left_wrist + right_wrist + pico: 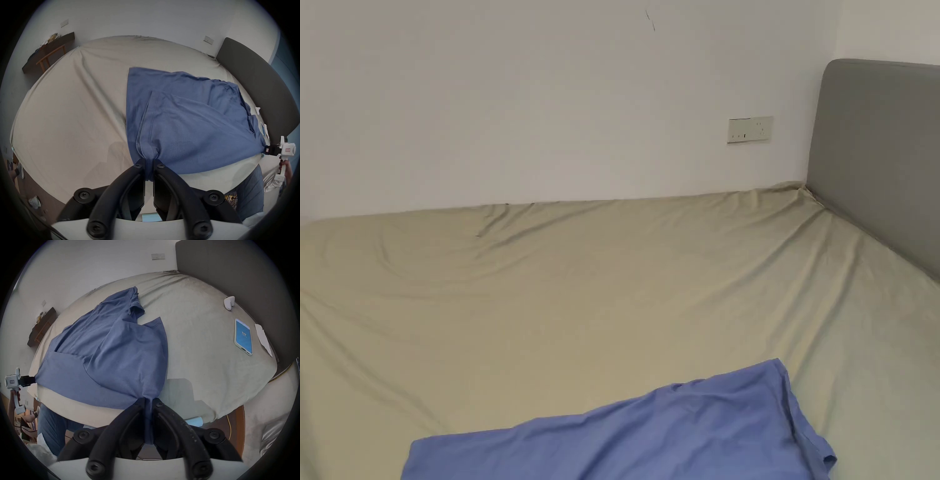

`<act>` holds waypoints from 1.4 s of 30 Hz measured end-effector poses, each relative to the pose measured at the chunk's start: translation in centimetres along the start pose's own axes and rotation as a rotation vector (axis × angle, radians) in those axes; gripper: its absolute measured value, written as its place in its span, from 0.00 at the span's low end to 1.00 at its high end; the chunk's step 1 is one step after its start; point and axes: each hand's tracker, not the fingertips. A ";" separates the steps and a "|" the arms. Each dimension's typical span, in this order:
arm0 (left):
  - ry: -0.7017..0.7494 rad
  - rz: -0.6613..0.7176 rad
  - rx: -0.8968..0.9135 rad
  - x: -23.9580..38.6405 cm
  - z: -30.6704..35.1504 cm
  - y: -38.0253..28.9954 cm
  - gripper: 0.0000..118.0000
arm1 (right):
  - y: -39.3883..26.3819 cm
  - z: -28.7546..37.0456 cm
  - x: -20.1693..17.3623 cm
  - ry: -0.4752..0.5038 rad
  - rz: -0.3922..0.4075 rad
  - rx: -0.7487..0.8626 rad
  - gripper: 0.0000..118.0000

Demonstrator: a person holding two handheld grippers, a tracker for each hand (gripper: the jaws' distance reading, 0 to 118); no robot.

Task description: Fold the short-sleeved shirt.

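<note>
Beige sheets cover the bed in front of you, with a grey headboard at its right end. Your blue shirt lies across the near part, its long axis running from the near edge toward the wall, hem near you and a sleeve at the far end. Your left gripper is clamped on one hem corner, your right gripper on the other. A phone lies near the headboard.
</note>
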 end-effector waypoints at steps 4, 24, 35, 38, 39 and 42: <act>-0.004 0.014 0.048 -0.5 0.3 0.2 0.30 | 1.2 3.0 -1.1 -0.003 -0.011 0.082 0.40; -0.164 0.237 0.463 -2.1 5.2 10.0 0.00 | 5.4 11.8 -4.6 0.151 -0.130 0.579 0.00; -0.085 0.148 0.179 -4.0 -10.6 25.1 0.20 | 7.3 8.5 -5.3 0.086 -0.106 0.487 0.00; 0.043 0.085 0.026 -3.5 -14.6 25.9 0.97 | 7.3 7.3 -5.1 0.066 -0.092 0.449 0.00; 0.071 0.077 -0.008 -3.8 -15.8 26.2 0.89 | 7.2 7.1 -5.0 0.066 -0.092 0.439 0.00; 0.031 0.086 -0.009 -3.6 -17.7 25.7 0.87 | 7.1 6.7 -5.4 0.069 -0.101 0.414 0.00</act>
